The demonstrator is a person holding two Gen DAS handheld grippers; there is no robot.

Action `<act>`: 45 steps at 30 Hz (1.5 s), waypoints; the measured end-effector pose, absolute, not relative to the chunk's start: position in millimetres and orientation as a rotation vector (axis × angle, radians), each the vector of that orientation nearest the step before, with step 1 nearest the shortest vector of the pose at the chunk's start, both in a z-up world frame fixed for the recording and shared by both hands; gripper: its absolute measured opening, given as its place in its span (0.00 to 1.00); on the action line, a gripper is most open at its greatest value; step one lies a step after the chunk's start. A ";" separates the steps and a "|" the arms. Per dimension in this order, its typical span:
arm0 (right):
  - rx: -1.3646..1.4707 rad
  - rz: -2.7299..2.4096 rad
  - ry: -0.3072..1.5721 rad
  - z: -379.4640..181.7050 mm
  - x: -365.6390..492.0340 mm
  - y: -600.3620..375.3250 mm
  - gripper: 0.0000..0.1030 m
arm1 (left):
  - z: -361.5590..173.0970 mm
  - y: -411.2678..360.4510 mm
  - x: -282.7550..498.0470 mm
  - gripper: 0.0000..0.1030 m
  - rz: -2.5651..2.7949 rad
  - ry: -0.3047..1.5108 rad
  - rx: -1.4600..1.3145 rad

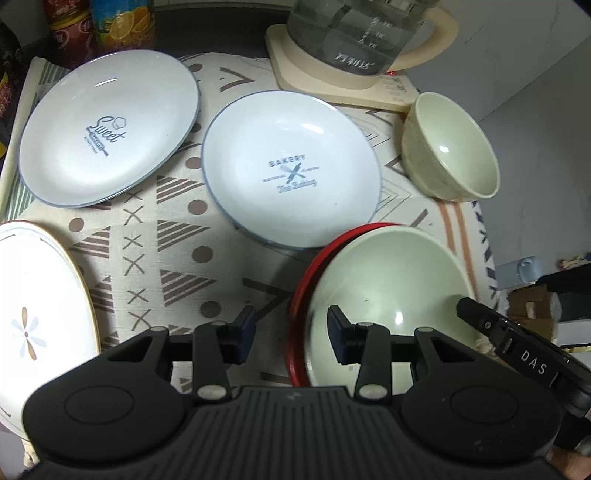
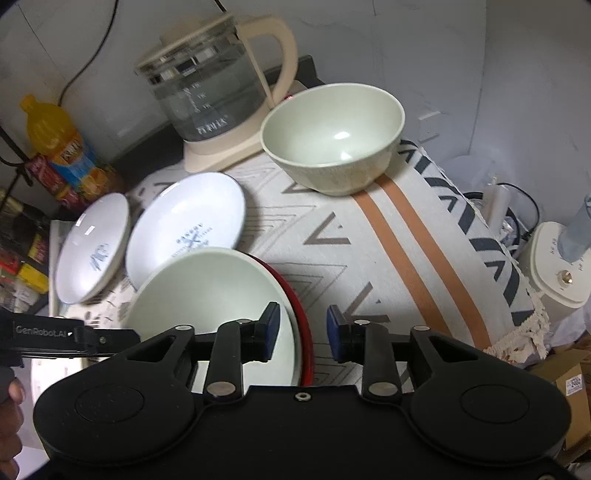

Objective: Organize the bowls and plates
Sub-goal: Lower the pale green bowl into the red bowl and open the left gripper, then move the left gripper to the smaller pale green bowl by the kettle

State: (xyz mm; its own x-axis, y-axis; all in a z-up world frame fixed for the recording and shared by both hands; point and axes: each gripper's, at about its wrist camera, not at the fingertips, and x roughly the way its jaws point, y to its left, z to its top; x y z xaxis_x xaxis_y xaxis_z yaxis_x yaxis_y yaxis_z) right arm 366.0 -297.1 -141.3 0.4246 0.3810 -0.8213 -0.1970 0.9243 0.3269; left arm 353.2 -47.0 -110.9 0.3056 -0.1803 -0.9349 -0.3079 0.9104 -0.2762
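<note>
A pale green bowl (image 1: 384, 273) sits nested in a red bowl (image 1: 299, 295) near the table's front. My left gripper (image 1: 291, 334) is open, its jaws on either side of the nested bowls' left rim. My right gripper (image 2: 303, 330) is open, its jaws on either side of the right rim of the same green bowl (image 2: 207, 291) and red bowl (image 2: 303, 321). A second green bowl (image 1: 454, 151) (image 2: 332, 136) stands alone at the far right. Two white plates, "Sweet" (image 1: 107, 125) (image 2: 92, 247) and "Bakery" (image 1: 291, 170) (image 2: 188, 229), lie behind.
A white gold-rimmed plate with a flower (image 1: 33, 306) lies at the front left. A glass kettle on a cream base (image 1: 354, 40) (image 2: 210, 85) stands at the back. Drink bottles (image 1: 122, 22) (image 2: 59, 147) stand at the back left. The patterned tablecloth (image 2: 406, 240) drops off at right.
</note>
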 end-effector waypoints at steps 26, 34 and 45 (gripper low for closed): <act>0.253 0.358 0.982 -121.4 431.0 -340.2 0.63 | -84.0 -83.7 419.3 0.40 0.099 1.172 -0.491; 0.266 0.373 0.998 -132.7 462.2 -344.6 0.65 | -88.5 -99.1 451.8 0.40 0.115 1.165 -0.498; 0.297 0.344 1.037 -153.7 505.3 -352.7 0.64 | -105.2 -114.9 501.2 0.40 0.140 1.179 -0.513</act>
